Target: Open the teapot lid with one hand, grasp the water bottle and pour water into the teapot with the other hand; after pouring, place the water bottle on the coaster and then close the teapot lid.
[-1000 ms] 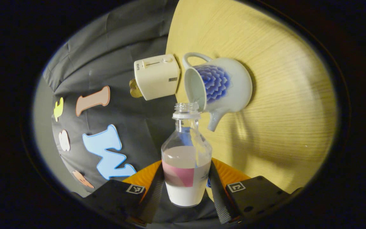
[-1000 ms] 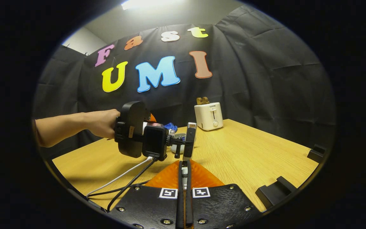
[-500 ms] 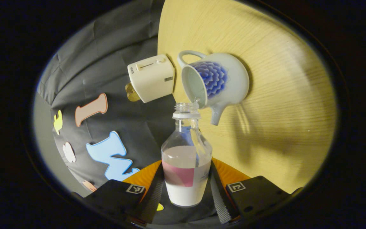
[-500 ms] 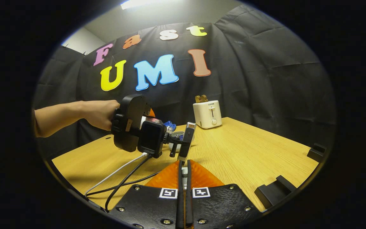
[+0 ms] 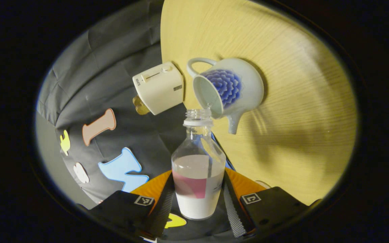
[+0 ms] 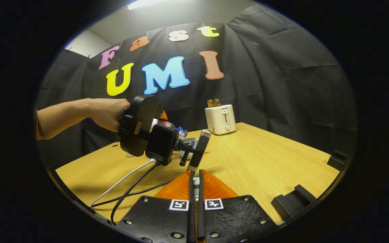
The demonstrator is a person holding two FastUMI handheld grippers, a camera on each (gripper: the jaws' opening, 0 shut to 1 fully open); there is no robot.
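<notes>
Uncapped clear water bottle (image 5: 198, 175), part full, mouth at the lidless blue-flowered white teapot (image 5: 230, 87).

The toaster (image 6: 220, 118) carries a small brand word, too small to read.

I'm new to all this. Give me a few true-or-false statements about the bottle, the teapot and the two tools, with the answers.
1. The left tool grips the water bottle. True.
2. The bottle is capped. False: its neck is open.
3. The bottle's mouth sits at the rim of the teapot. True.
4. The teapot's lid is on. False: the opening is uncovered.
5. The right tool is wide open. False: its fingers are nearly together, something small between them.
6. A toaster stands beyond the teapot. True.
</notes>
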